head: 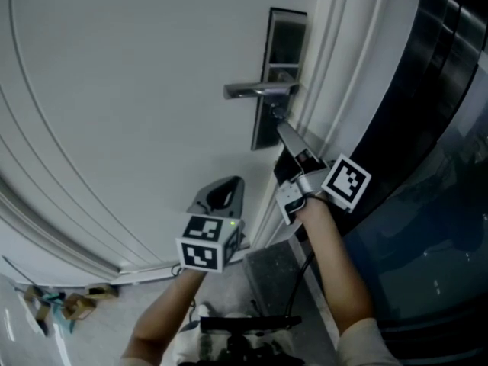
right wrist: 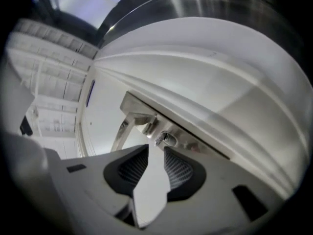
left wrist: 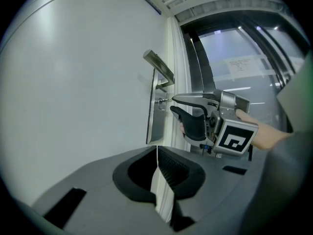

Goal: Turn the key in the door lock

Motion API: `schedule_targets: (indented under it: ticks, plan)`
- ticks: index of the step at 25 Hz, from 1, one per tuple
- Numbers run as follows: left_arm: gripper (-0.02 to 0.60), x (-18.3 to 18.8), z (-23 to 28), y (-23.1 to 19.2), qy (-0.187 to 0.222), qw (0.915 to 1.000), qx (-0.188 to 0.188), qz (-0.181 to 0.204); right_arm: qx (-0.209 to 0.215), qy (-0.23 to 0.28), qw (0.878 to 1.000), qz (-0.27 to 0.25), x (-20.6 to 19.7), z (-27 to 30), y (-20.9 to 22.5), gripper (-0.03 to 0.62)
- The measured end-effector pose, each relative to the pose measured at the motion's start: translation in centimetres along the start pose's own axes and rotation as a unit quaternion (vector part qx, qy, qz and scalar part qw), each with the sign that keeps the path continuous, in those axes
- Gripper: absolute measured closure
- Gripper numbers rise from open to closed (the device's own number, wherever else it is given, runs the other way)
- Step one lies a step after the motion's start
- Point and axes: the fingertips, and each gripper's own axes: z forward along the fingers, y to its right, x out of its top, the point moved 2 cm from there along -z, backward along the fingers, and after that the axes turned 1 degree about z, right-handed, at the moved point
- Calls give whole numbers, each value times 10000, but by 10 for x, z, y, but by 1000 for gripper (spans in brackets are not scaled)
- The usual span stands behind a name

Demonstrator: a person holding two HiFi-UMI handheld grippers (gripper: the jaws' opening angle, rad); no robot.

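The key sits in the metal lock plate of the door, just ahead of the right gripper's tips and a shade to their right. The jaws stand partly apart with a clear gap between the ribbed pads. Nothing lies in that gap, and the pads do not touch the key. The lever handle juts from the same plate, farther out beyond the left jaw. In the head view this gripper reaches up to the plate just under the handle.

The left gripper hangs well back from the lock, level, its jaws closed to a thin slit with nothing between them. Beyond its tips, the plate and handle show upward, and the right gripper with its marker cube lies up and to the right. The white door frame runs beside the plate.
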Motion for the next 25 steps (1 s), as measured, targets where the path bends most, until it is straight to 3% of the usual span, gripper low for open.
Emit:
schedule_targets:
  ticks: [2, 3, 4, 5, 7, 9, 14, 17, 18, 20, 22, 24, 25]
  plan:
    - [561, -1, 0, 1, -10, 10000, 7, -1, -192, -183, 9928, -1166, 0, -2, -9, 507]
    - [561, -1, 0, 2, -11, 10000, 9, -3, -394, -317, 9793, -1960, 0, -2, -13, 508]
    - [561, -1, 0, 2, -10, 10000, 11, -5, -620, -474, 9544, -2881, 1, -1, -16, 508]
    - [561, -1, 0, 2, -9, 10000, 11, -7, -821, -628, 9187, -3812, 1, 1, -19, 487]
    - [561, -1, -1, 2, -8, 10000, 11, -10, -1083, -878, 8340, -5339, -2, 6, -25, 484]
    - [561, -1, -1, 1, -9, 10000, 15, -18, -1186, -1042, 7619, -6282, -5, 12, -29, 484]
    - [561, 0, -1, -3, 4, 10000, 53, 1, -1319, -1471, 6448, -7383, -12, 23, -23, 476]
    - [561, 1, 0, -6, -4, 10000, 68, -15, -1404, -1674, 5620, -7978, -12, 27, -16, 476]
    - [561, 0, 0, -7, -9, 10000, 70, -21, -1430, -1713, 5407, -8111, -12, 29, -14, 476]
    - [561, 0, 0, -6, -12, 10000, 61, -30, -1466, -1742, 5104, -8292, -11, 32, -12, 476]
    - [561, -1, 1, -5, -15, 10000, 48, -32, -1484, -1768, 4905, -8403, -9, 36, -11, 476]
    - [561, -1, 1, -6, -17, 10000, 53, -39, -1491, -1849, 4860, -8411, -9, 39, -9, 479]
    - [561, -1, 1, -7, -17, 10000, 60, -44, -1486, -1886, 4917, -8370, -10, 40, -8, 494]
